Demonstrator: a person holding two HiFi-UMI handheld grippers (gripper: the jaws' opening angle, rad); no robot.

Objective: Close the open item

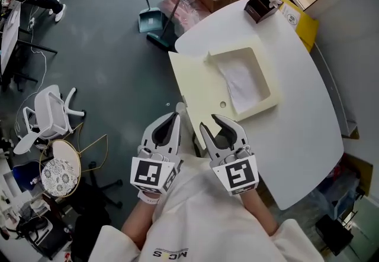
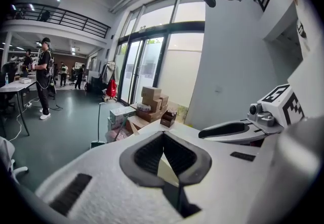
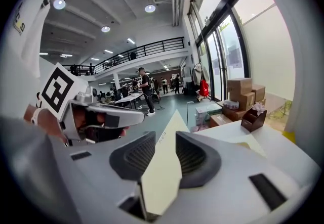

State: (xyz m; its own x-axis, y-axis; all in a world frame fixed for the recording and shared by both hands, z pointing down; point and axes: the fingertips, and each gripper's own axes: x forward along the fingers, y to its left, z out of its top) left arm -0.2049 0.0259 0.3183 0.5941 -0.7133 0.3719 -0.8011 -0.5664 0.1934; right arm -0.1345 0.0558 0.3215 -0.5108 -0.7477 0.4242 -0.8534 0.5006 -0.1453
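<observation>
Both tools meet the open lid [image 1: 192,83] of the cream cardboard box [image 1: 271,96] on the white counter [image 1: 296,136], the left tool [image 1: 176,115] pinched shut on its edge, the right tool [image 1: 208,122] spread with the flap loose between its jaws, apparently positioned to fold it over.

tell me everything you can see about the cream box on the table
The box is a shallow, square cream tray that looks like card. It lies open on the white table with white paper inside. Its lid is folded back toward the person and reaches past the table's edge. The right gripper has the lid's near edge between its open jaws.
</observation>
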